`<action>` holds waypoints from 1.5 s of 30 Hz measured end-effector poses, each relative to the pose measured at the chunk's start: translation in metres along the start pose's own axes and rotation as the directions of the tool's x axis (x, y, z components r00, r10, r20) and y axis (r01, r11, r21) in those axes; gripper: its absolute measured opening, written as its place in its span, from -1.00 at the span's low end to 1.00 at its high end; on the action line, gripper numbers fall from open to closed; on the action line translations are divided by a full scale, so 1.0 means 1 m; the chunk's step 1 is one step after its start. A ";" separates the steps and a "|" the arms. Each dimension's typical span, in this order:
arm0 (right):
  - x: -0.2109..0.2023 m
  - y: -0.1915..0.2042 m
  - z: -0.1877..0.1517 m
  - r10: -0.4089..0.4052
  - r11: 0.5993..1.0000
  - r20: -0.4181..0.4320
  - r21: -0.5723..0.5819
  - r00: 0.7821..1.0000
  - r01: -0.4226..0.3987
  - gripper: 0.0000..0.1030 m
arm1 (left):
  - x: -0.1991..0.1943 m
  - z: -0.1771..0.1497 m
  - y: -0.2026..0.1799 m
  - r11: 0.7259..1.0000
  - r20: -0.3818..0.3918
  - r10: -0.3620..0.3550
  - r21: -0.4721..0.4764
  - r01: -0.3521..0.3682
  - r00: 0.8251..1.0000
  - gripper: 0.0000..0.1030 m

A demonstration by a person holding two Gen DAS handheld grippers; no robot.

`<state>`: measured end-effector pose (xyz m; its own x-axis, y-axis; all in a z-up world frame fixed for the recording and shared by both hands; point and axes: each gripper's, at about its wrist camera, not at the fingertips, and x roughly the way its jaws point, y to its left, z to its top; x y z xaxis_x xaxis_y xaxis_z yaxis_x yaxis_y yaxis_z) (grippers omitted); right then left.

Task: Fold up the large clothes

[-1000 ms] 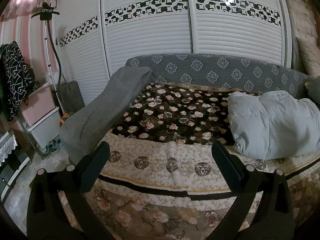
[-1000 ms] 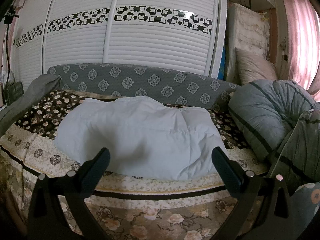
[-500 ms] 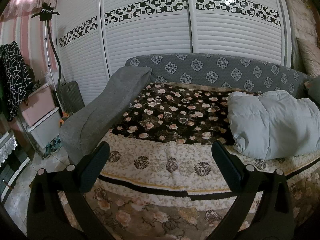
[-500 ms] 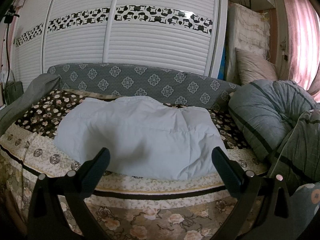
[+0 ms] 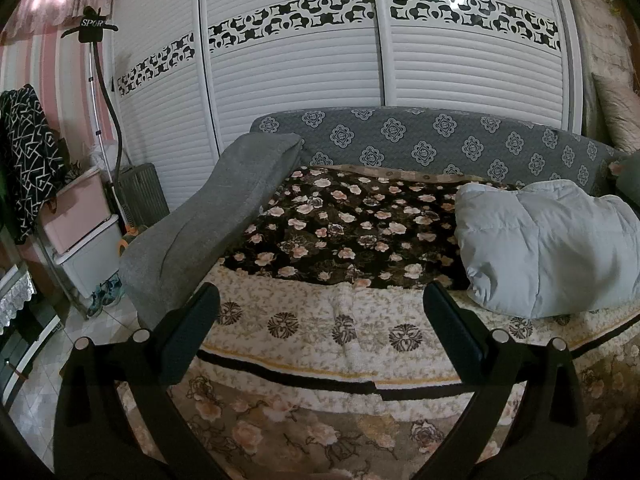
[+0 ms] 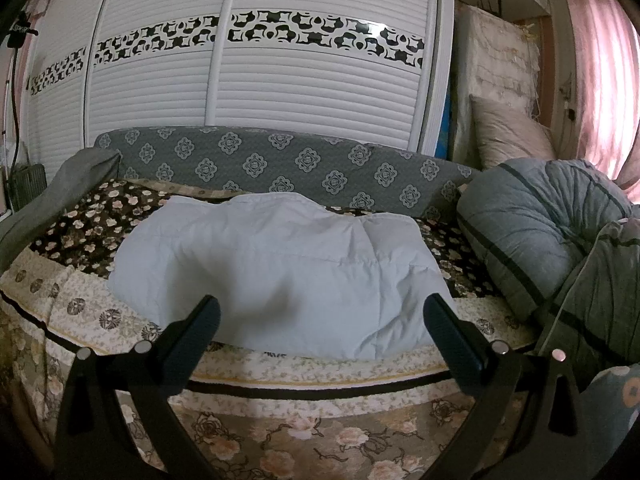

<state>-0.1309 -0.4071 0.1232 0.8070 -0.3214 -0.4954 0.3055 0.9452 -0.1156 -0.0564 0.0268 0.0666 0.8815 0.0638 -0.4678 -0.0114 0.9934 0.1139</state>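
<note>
Pale blue padded garment (image 6: 276, 276) bunched at frame centre on floral bed (image 6: 80, 232). Right tool (image 6: 318, 320) spread wide, empty, lower frame. Left tool (image 5: 320, 308) spread wide, empty; garment at right edge.

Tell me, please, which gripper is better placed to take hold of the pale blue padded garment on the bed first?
Probably the right gripper: the pale blue padded garment lies straight ahead between its open fingers. From the left gripper, also open, the garment sits far off to the right.
</note>
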 end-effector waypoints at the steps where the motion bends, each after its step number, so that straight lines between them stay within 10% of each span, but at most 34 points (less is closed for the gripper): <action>1: -0.001 0.000 -0.001 0.000 1.000 0.000 0.000 1.000 0.000 0.97 | 0.000 0.000 0.000 1.000 0.000 0.001 0.001 -0.001 1.000 0.94; 45: 0.001 -0.001 0.001 0.002 1.000 -0.001 -0.001 1.000 -0.002 0.97 | 0.010 -0.001 0.004 1.000 -0.001 -0.012 0.014 0.012 1.000 0.94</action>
<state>-0.1305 -0.4087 0.1237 0.8070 -0.3195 -0.4966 0.3033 0.9459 -0.1156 -0.0477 0.0312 0.0617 0.8813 0.0521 -0.4696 0.0058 0.9926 0.1210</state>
